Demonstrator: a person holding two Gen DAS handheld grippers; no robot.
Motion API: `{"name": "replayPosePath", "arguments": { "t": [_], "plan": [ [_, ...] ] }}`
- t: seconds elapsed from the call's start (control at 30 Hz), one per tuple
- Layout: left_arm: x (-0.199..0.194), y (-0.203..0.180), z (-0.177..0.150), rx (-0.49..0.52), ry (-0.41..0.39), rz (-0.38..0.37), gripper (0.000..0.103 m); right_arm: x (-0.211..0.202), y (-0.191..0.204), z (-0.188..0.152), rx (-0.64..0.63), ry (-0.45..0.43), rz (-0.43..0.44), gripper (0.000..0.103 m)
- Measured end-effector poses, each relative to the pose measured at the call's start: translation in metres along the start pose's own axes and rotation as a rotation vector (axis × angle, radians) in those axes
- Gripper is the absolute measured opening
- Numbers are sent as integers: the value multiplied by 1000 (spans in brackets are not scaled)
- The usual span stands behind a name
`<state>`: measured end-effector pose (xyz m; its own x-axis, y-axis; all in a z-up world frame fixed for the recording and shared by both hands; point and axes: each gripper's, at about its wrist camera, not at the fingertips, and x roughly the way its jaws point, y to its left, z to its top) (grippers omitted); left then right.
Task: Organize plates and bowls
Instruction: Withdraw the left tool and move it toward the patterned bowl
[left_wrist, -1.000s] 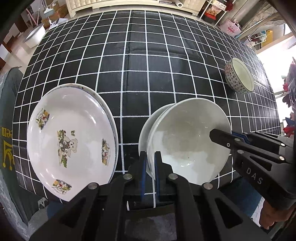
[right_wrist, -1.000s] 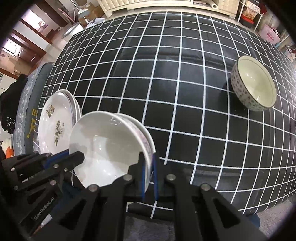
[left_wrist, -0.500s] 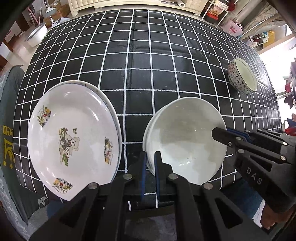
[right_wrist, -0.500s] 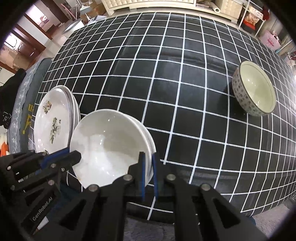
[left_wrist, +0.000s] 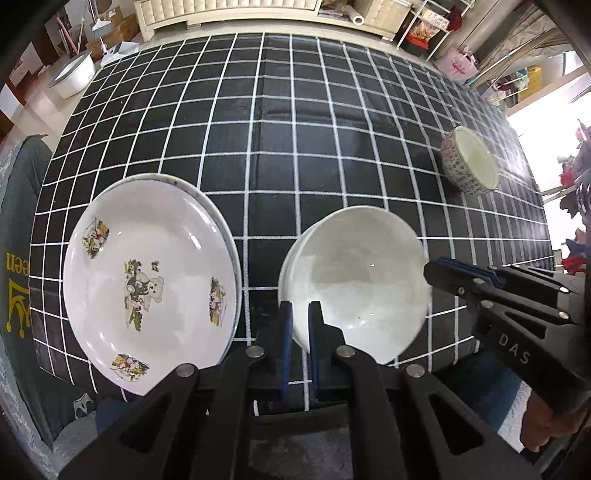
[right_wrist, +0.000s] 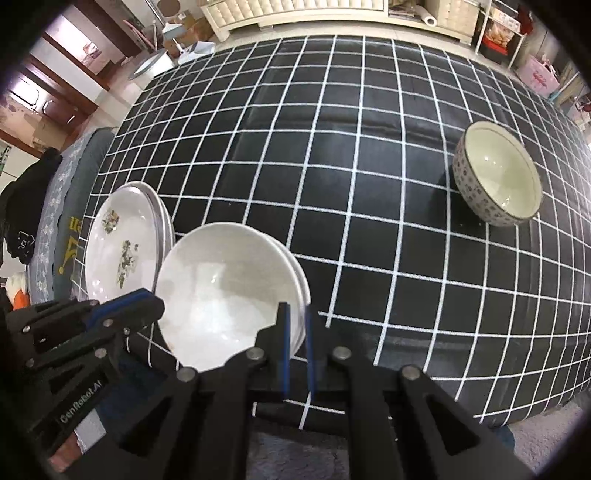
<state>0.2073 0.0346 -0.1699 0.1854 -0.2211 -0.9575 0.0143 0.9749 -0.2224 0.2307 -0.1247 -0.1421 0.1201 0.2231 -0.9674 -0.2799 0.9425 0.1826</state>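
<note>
Both my grippers, left (left_wrist: 300, 325) and right (right_wrist: 295, 325), pinch the white bowl's (left_wrist: 362, 280) opposite rims over the table's near edge; I'd keep it level, easing down evenly.

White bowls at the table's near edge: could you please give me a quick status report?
Both tongs, left and right, shut on white bowls' rim. Bowls nested, beside plate stack. Patterned bowl apart, nothing blocking.
</note>
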Motion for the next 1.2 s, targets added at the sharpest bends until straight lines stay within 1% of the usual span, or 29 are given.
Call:
{"name": "replayPosePath", "arguments": {
  "t": [0.23,0.27,0.3,0.33,0.37,0.43,0.47,0.5,0.53,0.57,0.6,0.67,0.77,0.87,0.97,1.07,1.2],
  "plan": [
    [-24,-11,-2,29,-68,-19,8,-18,-9,-3,28,-39,-2,11],
    [-28,-13,-2,29,-78,-26,14,-21,-12,-4,35,-45,-1,11],
    [-32,-15,-1,29,-87,-29,25,-25,-15,-4,42,-50,-1,11],
    [-34,-18,-1,32,-95,-29,29,-28,-17,-4,48,-55,-4,11],
    [-37,-21,0,37,-107,-28,32,-33,-21,-4,56,-64,-3,11],
    [-42,-31,0,56,-128,-17,32,-42,-27,-6,68,-80,11,12],
    [-45,-37,1,68,-134,-9,33,-46,-29,-6,67,-89,16,17],
    [-46,-41,2,76,-138,-8,36,-52,-31,-7,62,-99,14,27],
    [-48,-47,3,86,-143,-9,37,-56,-33,-8,58,-110,4,33],
    [-49,-52,5,94,-148,-8,38,-62,-35,-8,53,-126,-8,46],
    [-50,-58,5,103,-153,-7,38,-67,-38,-9,52,-145,-19,54],
    [-53,-69,7,121,-165,-3,38,-79,-46,-10,56,-178,-34,57],
    [-57,-83,11,140,-181,-1,40,-92,-59,-9,72,-209,-40,58],
    [-60,-100,18,168,-199,-3,40,-104,-75,-7,94,-238,-45,65],
    [-62,-111,24,180,-208,-3,40,-112,-88,-6,112,-256,-54,66],
    [-64,-126,34,199,-219,8,45,-119,-104,-4,143,-274,-60,66],
    [-64,-145,47,223,-226,6,45,-126,-124,0,186,-292,-61,66]
  ]
}}
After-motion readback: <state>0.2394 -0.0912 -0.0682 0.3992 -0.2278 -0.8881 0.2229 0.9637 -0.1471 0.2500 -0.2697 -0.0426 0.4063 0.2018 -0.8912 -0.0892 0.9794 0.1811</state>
